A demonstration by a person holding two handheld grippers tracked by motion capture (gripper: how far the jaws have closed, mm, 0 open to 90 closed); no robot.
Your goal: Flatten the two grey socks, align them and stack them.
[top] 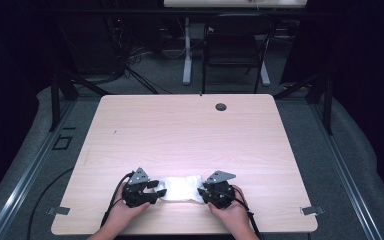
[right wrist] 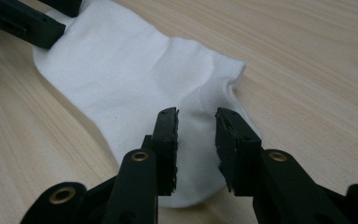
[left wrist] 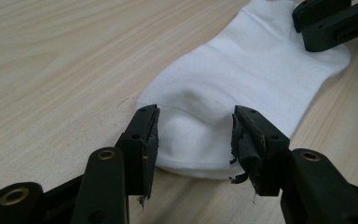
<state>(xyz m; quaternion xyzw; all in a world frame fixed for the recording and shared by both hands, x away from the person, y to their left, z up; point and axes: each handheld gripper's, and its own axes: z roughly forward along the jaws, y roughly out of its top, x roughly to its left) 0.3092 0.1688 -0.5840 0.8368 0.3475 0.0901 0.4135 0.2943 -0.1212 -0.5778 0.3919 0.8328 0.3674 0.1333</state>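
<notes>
I hold a gripper in each hand over the near edge of a pale wooden table (top: 180, 130); between them lies a white sock (top: 182, 189), flat on the wood and stretched sideways from one gripper to the other. I can read no brand, label or writing on the sock, on the grippers or on the table; nothing before me is a container.

My left gripper (left wrist: 193, 135) stands with its jaws apart, one on each side of the sock's rounded end; the sock (left wrist: 242, 84) lies between them and bulges up a little there, but the pads are clear of the cloth on both sides, so it grips nothing; the pad on one jaw is frayed at its edge. Farther off in the left gripper view, the other gripper's black jaws rest at the sock's far end.

My right gripper (right wrist: 196, 140) is likewise parted, with a narrower gap; its jaws sit over the ribbed end of the sock (right wrist: 135, 70), the cloth showing between them; whether the tips touch the cloth I cannot tell. The left gripper's jaws lie at the far corner of the sock in the right gripper view.

From the high view my left hand (top: 125, 212) and right hand (top: 232, 212) come in at the bottom; a round hole (top: 221, 106) marks the table's far side; a dark chair (top: 235, 47) stands beyond the table on grey floor.
</notes>
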